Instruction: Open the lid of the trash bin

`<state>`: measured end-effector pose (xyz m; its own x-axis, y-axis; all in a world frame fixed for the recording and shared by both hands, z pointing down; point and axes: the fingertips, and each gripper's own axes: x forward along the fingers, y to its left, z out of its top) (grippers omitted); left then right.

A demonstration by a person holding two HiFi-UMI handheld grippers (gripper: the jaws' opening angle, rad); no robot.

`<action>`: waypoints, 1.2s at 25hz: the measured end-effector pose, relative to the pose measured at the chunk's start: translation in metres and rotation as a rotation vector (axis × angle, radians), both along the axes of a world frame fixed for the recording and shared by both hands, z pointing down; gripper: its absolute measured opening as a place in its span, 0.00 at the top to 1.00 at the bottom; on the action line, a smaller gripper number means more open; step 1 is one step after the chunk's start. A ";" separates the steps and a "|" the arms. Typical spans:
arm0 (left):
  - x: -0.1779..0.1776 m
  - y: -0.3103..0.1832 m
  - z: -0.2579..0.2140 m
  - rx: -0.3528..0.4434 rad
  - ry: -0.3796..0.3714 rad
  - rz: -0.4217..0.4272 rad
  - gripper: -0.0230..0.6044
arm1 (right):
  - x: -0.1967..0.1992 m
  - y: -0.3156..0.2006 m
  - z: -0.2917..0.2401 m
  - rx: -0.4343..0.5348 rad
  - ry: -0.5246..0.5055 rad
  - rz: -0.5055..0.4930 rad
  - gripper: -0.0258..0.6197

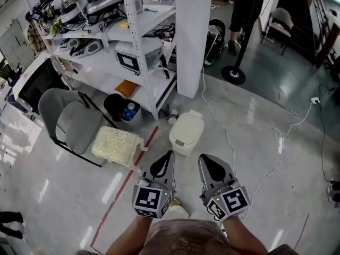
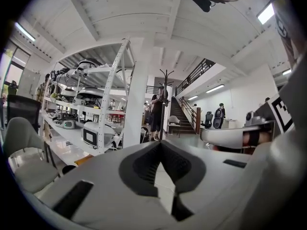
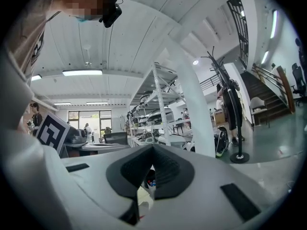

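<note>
Sitting straight ahead of both, the trash bin [image 1: 183, 141] has its lid [image 1: 189, 124] down; left gripper [image 1: 169, 156] and right gripper [image 1: 204, 159] are pinched together, empty.

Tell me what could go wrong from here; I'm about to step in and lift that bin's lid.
The thin white cable lies just right of the cream plastic trash bin; stepping forward could snag it.
The left tongs and right tongs are both shut and empty, short of the closed lid; prodding with shut tips might shove the bin instead of lifting the lid.
</note>
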<state>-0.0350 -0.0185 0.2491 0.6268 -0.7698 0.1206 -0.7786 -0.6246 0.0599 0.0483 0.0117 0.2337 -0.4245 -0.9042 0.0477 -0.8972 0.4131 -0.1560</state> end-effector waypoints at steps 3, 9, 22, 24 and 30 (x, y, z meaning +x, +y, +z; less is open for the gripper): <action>-0.001 -0.021 -0.003 0.013 0.006 0.009 0.98 | -0.001 -0.017 0.001 -0.006 0.005 0.015 0.95; 0.000 -0.058 0.000 -0.014 0.021 0.001 0.98 | 0.003 -0.051 0.003 -0.013 0.014 0.027 0.95; 0.013 -0.139 0.006 -0.012 0.036 -0.042 0.98 | 0.010 -0.138 0.017 -0.033 0.005 -0.040 0.95; 0.014 -0.149 0.009 -0.007 0.039 -0.051 0.98 | 0.012 -0.149 0.020 -0.044 0.006 -0.050 0.95; 0.015 -0.176 0.031 -0.063 0.032 -0.068 0.98 | 0.012 -0.180 0.041 -0.074 0.010 -0.081 0.95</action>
<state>-0.0202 -0.1946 0.2797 0.5776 -0.8023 0.1510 -0.8162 -0.5645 0.1228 0.0608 -0.1682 0.2750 -0.4951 -0.8609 0.1172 -0.8631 0.4719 -0.1798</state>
